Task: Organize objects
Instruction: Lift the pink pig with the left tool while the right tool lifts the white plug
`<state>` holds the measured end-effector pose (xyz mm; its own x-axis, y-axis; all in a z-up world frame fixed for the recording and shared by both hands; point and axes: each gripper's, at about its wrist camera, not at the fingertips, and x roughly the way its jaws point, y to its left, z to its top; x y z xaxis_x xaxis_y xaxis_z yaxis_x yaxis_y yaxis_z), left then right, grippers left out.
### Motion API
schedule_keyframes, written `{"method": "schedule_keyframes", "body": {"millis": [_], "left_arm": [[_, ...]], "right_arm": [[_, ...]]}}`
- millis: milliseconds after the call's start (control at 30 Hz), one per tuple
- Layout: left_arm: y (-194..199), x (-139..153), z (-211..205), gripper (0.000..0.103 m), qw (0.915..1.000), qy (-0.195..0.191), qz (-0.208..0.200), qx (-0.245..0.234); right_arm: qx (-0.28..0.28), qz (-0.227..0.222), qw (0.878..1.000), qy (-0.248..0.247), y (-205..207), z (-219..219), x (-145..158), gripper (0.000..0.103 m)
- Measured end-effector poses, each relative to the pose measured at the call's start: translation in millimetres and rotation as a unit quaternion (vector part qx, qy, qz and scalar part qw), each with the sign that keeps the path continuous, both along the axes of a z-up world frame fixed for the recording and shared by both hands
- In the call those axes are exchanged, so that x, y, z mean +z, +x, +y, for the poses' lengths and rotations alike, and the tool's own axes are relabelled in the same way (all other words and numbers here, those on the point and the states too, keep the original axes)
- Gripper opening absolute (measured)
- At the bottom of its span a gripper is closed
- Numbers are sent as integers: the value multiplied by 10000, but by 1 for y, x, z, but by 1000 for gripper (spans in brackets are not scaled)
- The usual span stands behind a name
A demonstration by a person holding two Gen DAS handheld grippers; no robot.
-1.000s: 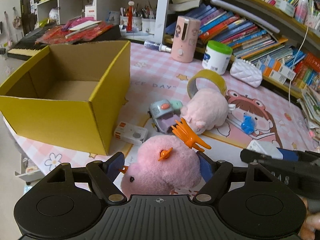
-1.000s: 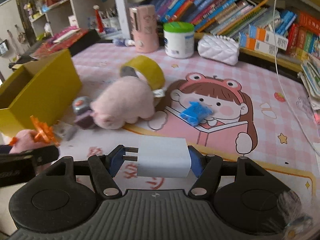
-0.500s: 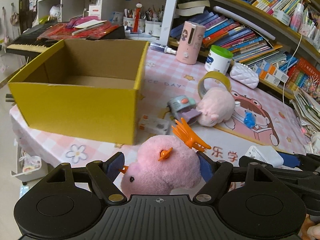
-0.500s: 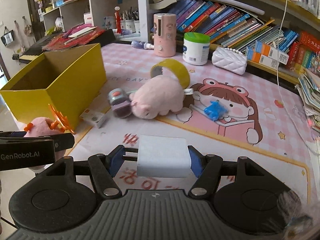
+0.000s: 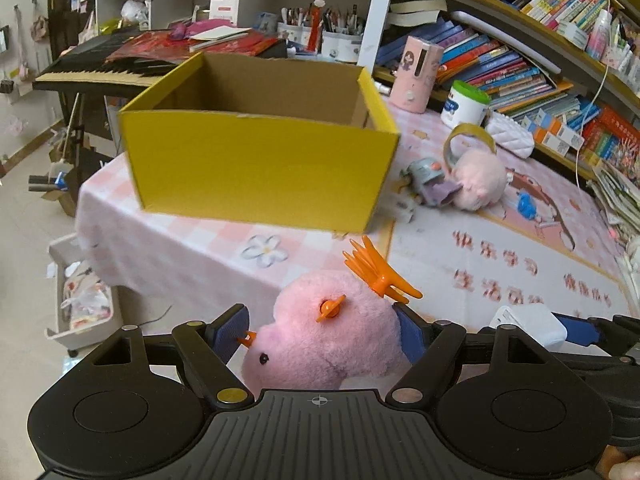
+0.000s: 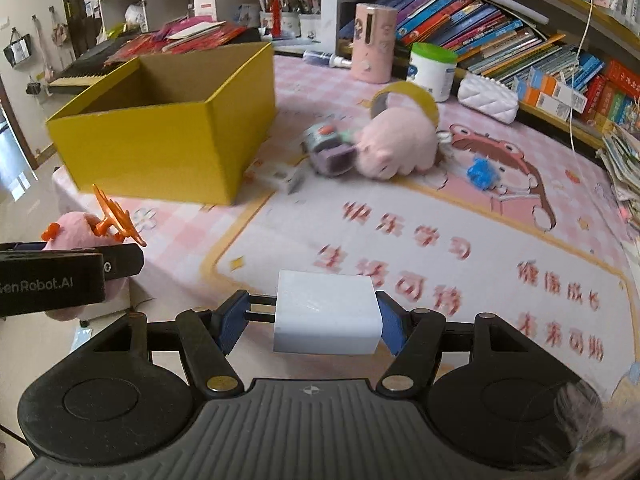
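Pink checked tablecloth [image 5: 192, 248] below bookshelves [image 5: 520, 60]; grippers pinching plush [image 5: 332, 340] and charger [image 6: 326, 314].

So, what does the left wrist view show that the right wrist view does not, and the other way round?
Only the left wrist view: the plush face, clamped in the left gripper, and the floor bin.
Only the right wrist view: the charger prongs against one pad of the right gripper, and the small bottle behind the box.
Both: the yellow box, second plush, tape roll, white jar and bookshelf.
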<state>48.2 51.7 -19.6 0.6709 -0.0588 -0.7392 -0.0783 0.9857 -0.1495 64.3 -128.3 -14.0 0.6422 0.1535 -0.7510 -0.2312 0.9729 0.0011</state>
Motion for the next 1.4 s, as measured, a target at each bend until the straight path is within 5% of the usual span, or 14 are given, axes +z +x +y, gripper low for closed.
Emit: {"method": "schedule_keyframes", "body": {"millis": [667, 1400], "left_arm": [[-57, 5, 73, 78, 9998, 152, -98, 66], [-65, 8, 86, 78, 9998, 16, -208, 36]], "right_arm": [[58, 112, 9998, 133, -65, 84, -8, 64], [51, 104, 9999, 88, -71, 96, -2, 64]]}}
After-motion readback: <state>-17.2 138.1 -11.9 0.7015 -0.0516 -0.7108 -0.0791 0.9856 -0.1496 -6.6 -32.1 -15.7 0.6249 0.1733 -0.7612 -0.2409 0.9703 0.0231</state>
